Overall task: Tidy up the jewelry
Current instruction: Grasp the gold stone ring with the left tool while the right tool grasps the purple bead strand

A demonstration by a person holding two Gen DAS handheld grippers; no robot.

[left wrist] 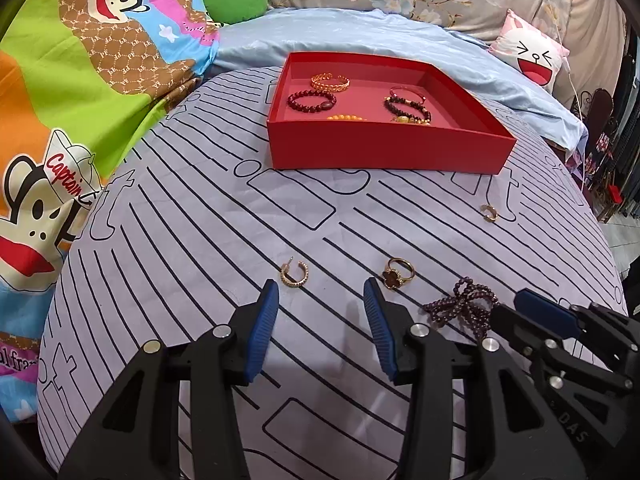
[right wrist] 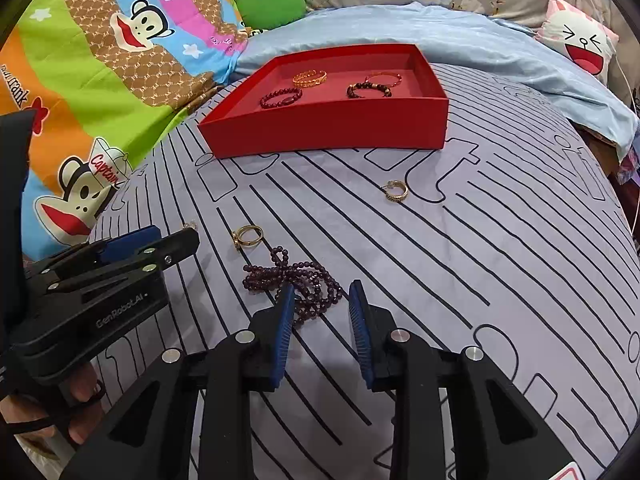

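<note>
Red tray (left wrist: 384, 152), upper centre of left view: rigid, light, already holding bracelets. Purple bead strand (right wrist: 296, 284), centre of right view on striped bed sheet: limp, slippery; best pinched at bunched knot. Gold ring (left wrist: 398, 274), hoop earring (left wrist: 295, 274): tiny, hard. Right tongs (right wrist: 320, 320) spread, straddling strand. Left tongs (left wrist: 322, 320) spread, empty.

Bright, even indoor light — soft shadows, sharp focus, strong fisheye edge-warp.

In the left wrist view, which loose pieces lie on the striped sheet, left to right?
Gold hoop earring → gold ring with dark clover → dark purple beaded bracelet → small gold ear cuff.
</note>
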